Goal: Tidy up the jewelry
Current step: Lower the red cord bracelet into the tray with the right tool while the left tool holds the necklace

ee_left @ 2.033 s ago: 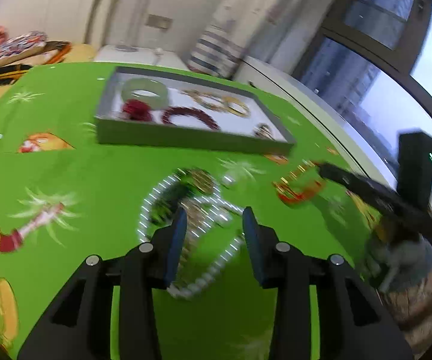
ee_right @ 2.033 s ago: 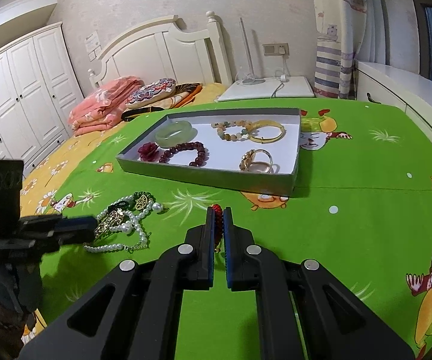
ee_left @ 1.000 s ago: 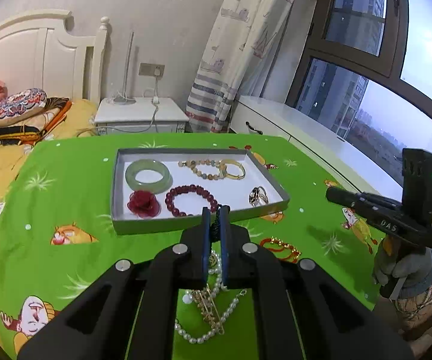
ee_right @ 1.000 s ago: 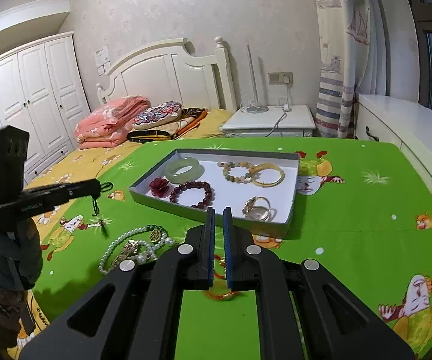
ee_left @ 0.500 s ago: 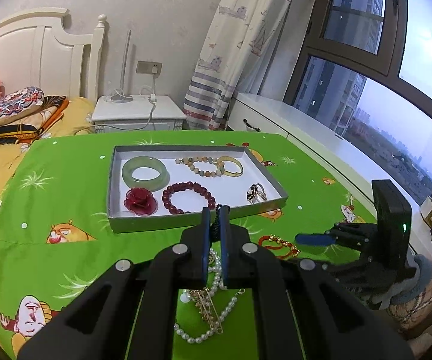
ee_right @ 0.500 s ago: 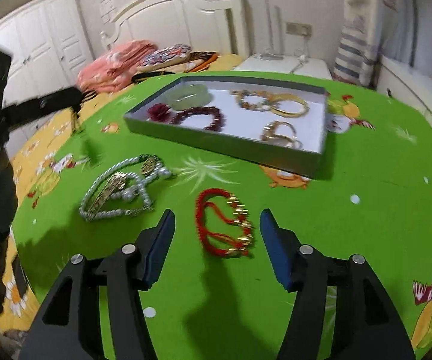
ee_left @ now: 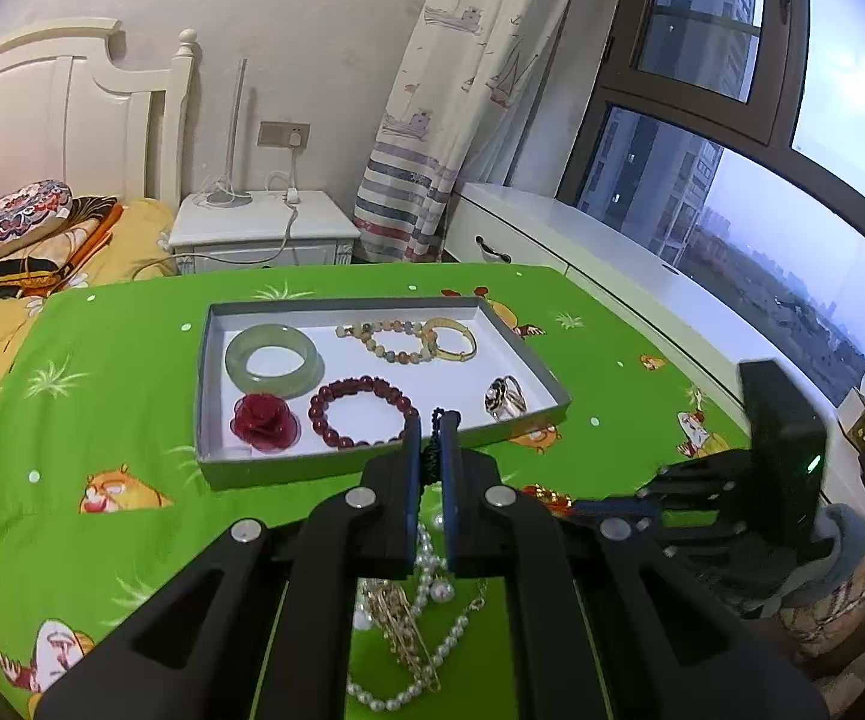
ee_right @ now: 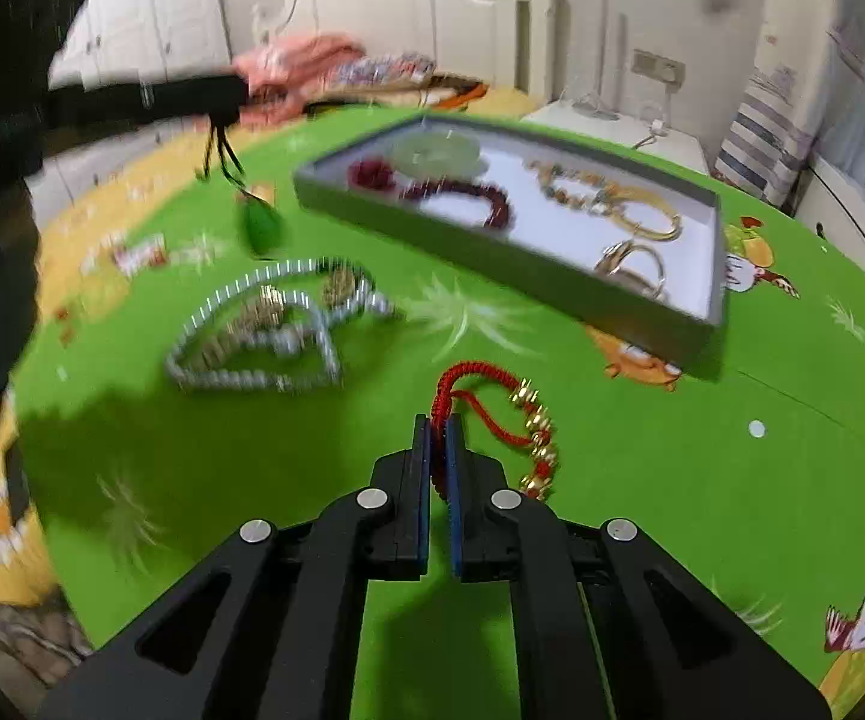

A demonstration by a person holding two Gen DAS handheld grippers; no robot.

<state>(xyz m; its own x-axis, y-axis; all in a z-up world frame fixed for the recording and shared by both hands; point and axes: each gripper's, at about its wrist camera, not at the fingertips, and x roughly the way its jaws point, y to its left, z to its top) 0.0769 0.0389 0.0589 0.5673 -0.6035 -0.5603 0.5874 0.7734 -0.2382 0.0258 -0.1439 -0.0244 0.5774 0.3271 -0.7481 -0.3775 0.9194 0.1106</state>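
A grey tray (ee_left: 372,468) (ee_right: 492,267) on the green cloth holds a jade bangle (ee_left: 273,360), a red rose (ee_left: 264,423), a dark red bead bracelet (ee_left: 363,414), a beaded bracelet (ee_left: 384,342), a gold bangle (ee_left: 450,339) and a ring (ee_left: 504,399). My left gripper (ee_left: 431,441) is shut on the black cord (ee_right: 222,147) of a green pendant (ee_right: 261,228), which hangs above the cloth. My right gripper (ee_right: 438,438) is shut on a red cord bracelet with gold beads (ee_right: 510,414) lying on the cloth. A pearl necklace pile (ee_right: 270,324) (ee_left: 414,618) lies left of it.
The green cartoon-print cloth (ee_left: 102,396) covers the table. A bed (ee_left: 42,222), a white nightstand (ee_left: 258,228), a curtain (ee_left: 450,120) and a window sill (ee_left: 612,252) lie beyond it. The right gripper shows in the left wrist view (ee_left: 612,504).
My right gripper was open over the red cord bracelet and has shut on it. My left gripper stays shut on the pendant cord, held up in front of the tray.
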